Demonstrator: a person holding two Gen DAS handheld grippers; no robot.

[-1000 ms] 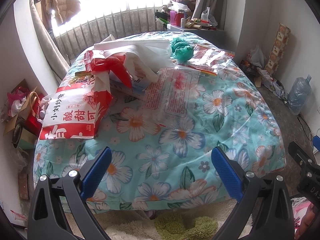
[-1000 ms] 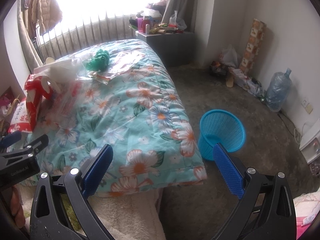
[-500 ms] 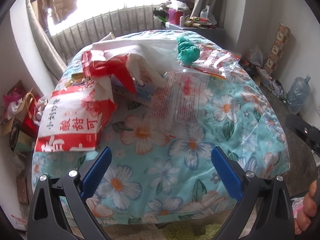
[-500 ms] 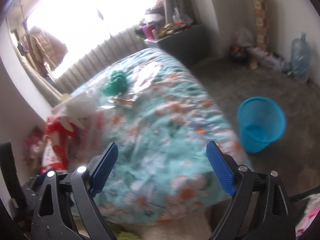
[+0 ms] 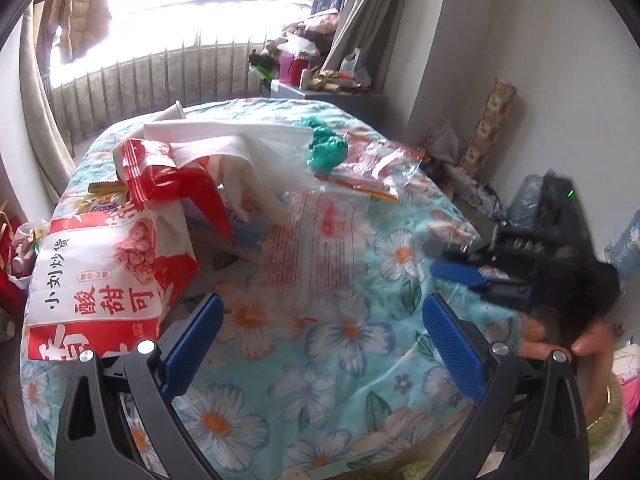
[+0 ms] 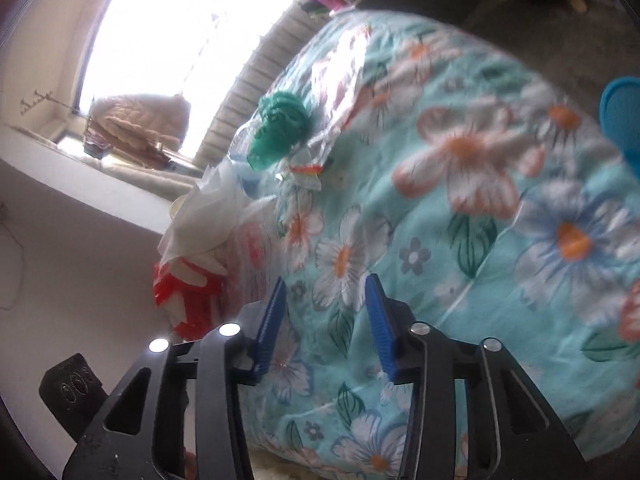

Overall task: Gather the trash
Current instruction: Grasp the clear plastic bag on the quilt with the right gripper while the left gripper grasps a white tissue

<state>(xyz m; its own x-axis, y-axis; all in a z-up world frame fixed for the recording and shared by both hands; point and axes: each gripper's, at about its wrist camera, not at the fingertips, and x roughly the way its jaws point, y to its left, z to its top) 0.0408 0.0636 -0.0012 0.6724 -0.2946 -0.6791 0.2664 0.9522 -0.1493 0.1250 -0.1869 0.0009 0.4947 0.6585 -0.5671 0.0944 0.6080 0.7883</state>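
Trash sits in a heap on the floral bedspread (image 5: 348, 332) — big red-and-white snack bag (image 5: 108, 280) at the left of the left wrist view, a torn red wrapper (image 5: 160, 168) and white tissue or bags (image 5: 248, 148) above it, a flat clear printed bag (image 5: 320, 240) in the middle, a crumpled green bag (image 5: 326, 148) further up on more clear plastic (image 5: 380, 164). The blue wastebasket (image 6: 622, 116) shows only as a sliver at the right edge of the right wrist view, on the floor off the bed, well apart from the pile. The left gripper (image 5: 320, 340) hovers over the near quilt with jaws spread wide and nothing between them, aimed at the pile, likely lined up for the next pick. The right gripper (image 6: 326, 312) has just been closing — jaws now narrow, rolled sideways, low over the quilt, only quilt between the pads as far as I can tell. From the left view it comes in from the right edge, blurred, near a clear film edge; probably going for that thin plastic, hence the narrow gap. Nothing collected in either gripper yet.
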